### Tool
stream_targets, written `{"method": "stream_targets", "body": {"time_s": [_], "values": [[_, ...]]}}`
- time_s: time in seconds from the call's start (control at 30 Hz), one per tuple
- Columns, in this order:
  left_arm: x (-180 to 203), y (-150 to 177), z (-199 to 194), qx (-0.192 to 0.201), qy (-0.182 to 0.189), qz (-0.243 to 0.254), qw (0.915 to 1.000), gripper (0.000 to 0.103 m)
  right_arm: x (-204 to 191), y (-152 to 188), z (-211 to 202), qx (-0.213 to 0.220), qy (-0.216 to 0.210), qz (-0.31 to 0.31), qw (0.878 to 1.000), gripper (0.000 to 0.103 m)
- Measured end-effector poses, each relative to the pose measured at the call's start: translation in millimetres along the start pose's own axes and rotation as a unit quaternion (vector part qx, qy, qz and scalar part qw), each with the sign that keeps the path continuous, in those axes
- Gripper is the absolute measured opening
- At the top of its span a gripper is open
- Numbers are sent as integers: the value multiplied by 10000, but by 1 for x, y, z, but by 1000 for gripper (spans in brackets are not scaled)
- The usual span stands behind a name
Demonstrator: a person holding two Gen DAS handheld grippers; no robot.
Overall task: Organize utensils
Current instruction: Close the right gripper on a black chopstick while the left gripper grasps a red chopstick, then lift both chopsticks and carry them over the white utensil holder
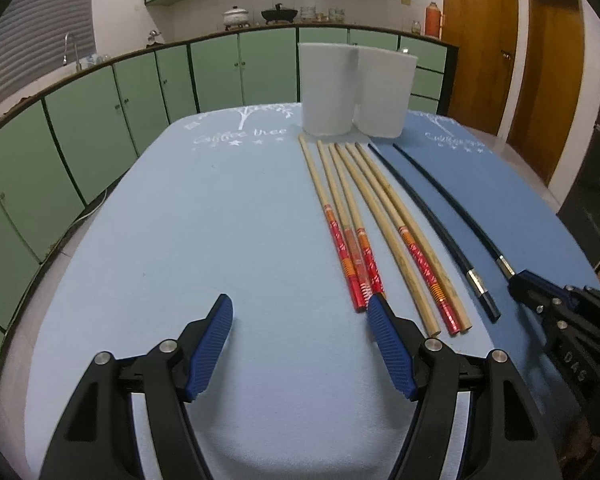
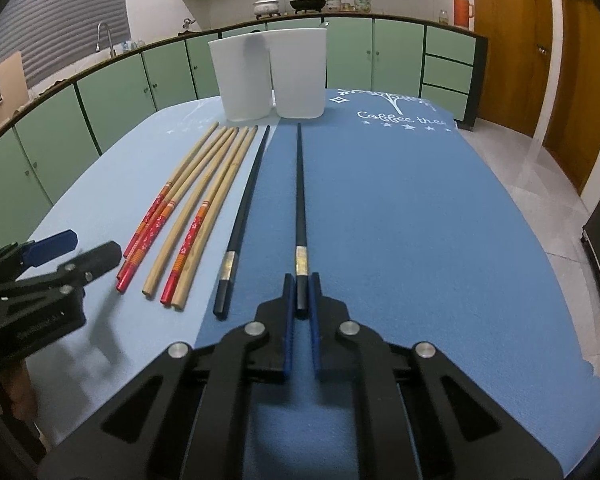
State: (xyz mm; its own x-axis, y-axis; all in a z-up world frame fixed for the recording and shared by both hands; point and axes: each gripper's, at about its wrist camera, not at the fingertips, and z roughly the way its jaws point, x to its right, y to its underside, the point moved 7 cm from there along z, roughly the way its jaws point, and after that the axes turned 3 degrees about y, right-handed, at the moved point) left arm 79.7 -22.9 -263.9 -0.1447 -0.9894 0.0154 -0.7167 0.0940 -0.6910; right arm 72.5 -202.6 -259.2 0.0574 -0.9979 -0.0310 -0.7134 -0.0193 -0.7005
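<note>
Right gripper (image 2: 301, 280): jaws closed tight on the thick end of a black chopstick (image 2: 299, 200), which lies flat on the dark blue mat (image 2: 400, 220) and points toward the containers. Second black chopstick (image 2: 242, 220) just beside it, along the seam with the light blue mat (image 2: 100, 184). Left gripper (image 1: 300, 320): jaws wide apart, nothing between them, over the light blue mat, right fingertip touching or just over the red ends of the wooden chopsticks (image 1: 352, 216). Six of these, side by side. Two white containers (image 2: 268, 76) stand upright, touching, at the mats' far edge; contents not visible.
</note>
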Motion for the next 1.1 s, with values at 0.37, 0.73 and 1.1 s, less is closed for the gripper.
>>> {"method": "stream_targets", "body": {"time_s": [0.37,0.73,1.1], "values": [[5,2,8,-189,95,70,9998,67,1,0,1,-5,-68,94,9999,6],[14,-3,13,-126,108,54,9998,38,1,0,2,-4,-67,94,9999,6],[14,-9,4,-17,202,11,9998,5,3,-4,-1,-25,-58,72,10000,6]]}}
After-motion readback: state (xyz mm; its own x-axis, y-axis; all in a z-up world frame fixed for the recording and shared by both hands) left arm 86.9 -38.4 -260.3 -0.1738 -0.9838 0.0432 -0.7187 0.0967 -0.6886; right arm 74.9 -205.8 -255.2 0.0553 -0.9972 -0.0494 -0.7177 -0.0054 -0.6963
